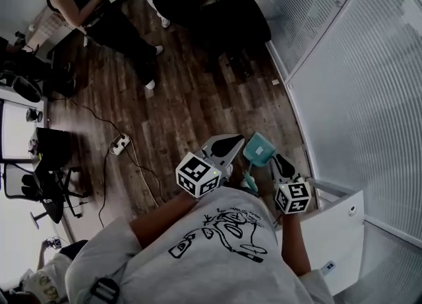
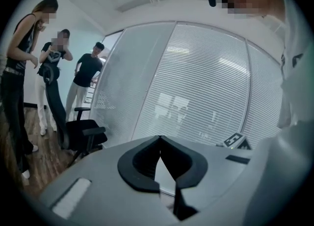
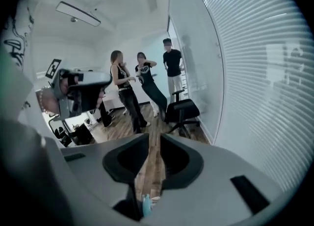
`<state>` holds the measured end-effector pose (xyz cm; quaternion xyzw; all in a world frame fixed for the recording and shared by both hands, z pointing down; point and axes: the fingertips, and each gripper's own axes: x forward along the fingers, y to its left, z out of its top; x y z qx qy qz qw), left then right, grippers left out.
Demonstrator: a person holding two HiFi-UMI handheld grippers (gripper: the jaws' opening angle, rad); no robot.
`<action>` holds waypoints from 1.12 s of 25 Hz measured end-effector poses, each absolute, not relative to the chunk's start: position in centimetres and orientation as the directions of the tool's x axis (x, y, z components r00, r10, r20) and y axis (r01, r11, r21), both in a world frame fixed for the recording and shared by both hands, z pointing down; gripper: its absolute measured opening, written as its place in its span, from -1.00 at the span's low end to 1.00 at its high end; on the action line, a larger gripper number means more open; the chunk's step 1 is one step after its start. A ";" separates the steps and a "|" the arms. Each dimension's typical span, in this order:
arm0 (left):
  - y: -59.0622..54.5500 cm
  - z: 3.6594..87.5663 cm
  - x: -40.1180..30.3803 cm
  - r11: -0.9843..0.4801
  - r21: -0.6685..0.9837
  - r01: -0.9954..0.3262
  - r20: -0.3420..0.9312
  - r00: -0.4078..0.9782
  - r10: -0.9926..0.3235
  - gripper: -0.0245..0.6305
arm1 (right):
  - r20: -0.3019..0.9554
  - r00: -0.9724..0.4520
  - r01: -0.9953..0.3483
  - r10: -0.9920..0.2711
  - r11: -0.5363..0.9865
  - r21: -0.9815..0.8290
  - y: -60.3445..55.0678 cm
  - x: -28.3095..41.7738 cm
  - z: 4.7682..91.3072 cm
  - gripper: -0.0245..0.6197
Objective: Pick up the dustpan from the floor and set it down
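The person holds both grippers close to the chest. The left gripper [image 1: 224,146] has its fingers [image 2: 142,161] pressed together at the tips, with nothing between them. Beyond them stands the ribbed glass wall [image 2: 206,87].

The right gripper [image 1: 282,163] has its fingers [image 3: 125,159] spread only a little, leaving a narrow slit. Nothing is pinched there. Through the slit shows the wooden floor [image 3: 147,171] and, low down near the finger bases, a teal sliver of the dustpan [image 3: 145,205].

From the head view the dustpan [image 1: 259,149] lies on the floor well below both pairs of fingers. It sits between them, just right of the left fingertips and left of the right ones. Its handle points back toward the person.

Farther out past the fingers stand a black office chair [image 1: 231,22] and several people [image 3: 132,92]. A power strip [image 1: 120,143] lies well off to the left of the left fingers.
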<state>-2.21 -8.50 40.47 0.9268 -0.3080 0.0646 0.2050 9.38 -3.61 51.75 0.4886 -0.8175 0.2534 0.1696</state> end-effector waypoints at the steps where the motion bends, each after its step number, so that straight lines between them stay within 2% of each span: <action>1: -8.7 39.7 -2.2 -0.728 0.341 -0.594 0.235 0.804 -0.546 -0.92 | 0.503 -0.457 -0.889 -0.733 0.393 -0.235 -4.0 9.3 49.7 -0.72; 7: -9.0 35.8 -1.5 -0.761 0.326 -0.561 0.172 0.827 -0.536 -0.92 | 0.374 -0.427 -0.904 -0.823 0.393 -0.168 -5.1 9.3 39.3 -0.80; 16: -8.6 29.2 -0.1 -0.820 0.282 -0.499 0.077 0.863 -0.499 -0.92 | 0.223 -0.400 -0.917 -0.889 0.387 -0.099 -4.8 8.8 28.5 -0.84; 28: -8.8 25.6 0.5 -0.859 0.264 -0.438 0.023 0.894 -0.448 -0.92 | 0.176 -0.375 -0.927 -0.910 0.367 -0.077 -5.9 7.6 24.8 -0.88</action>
